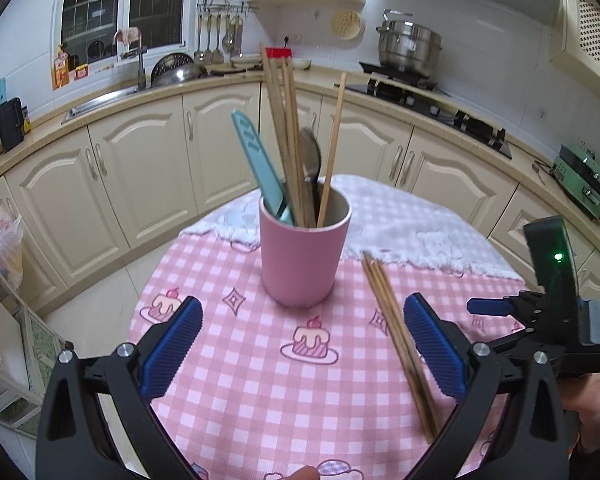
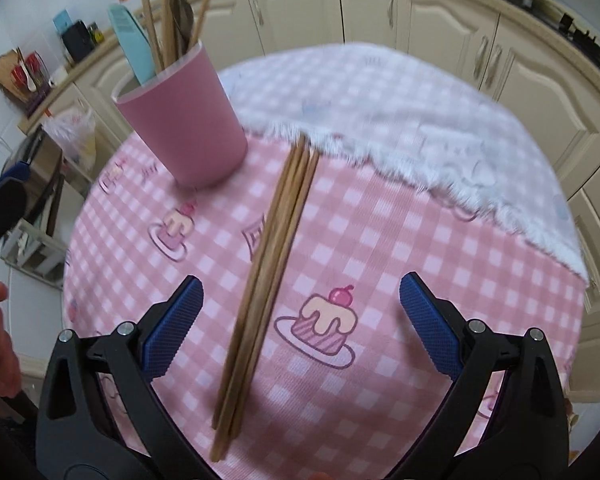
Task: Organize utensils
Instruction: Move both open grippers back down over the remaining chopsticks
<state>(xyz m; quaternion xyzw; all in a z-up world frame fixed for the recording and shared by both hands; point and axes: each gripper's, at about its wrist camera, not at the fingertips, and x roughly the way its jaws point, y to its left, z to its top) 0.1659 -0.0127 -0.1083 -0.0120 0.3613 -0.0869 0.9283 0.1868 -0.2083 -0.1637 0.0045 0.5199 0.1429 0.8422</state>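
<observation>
Chopsticks [image 2: 266, 280] lay bundled flat on the pink checked cloth [image 2: 380, 240], running from about 6 o'clock up toward 12 in the right wrist view, their far tips touching the white fleecy cloth [image 2: 400, 120]. The right gripper [image 2: 298, 320] stood wide open around them, holding nothing, the bundle nearer its left pad. The pink cup [image 1: 304, 248], at 11 o'clock from the bundle, already held chopsticks, a spoon and a turquoise sheathed knife [image 1: 256, 160]. The left gripper [image 1: 302, 344] was likewise wide open and empty, facing the cup. The likely trouble: closing off-centre could catch only some sticks and scatter the rest, perhaps rolling them off the table. Lifted near one end, the bundle might droop or fan. Crowded upright utensils could block entry or tip the unsteadied cup.
</observation>
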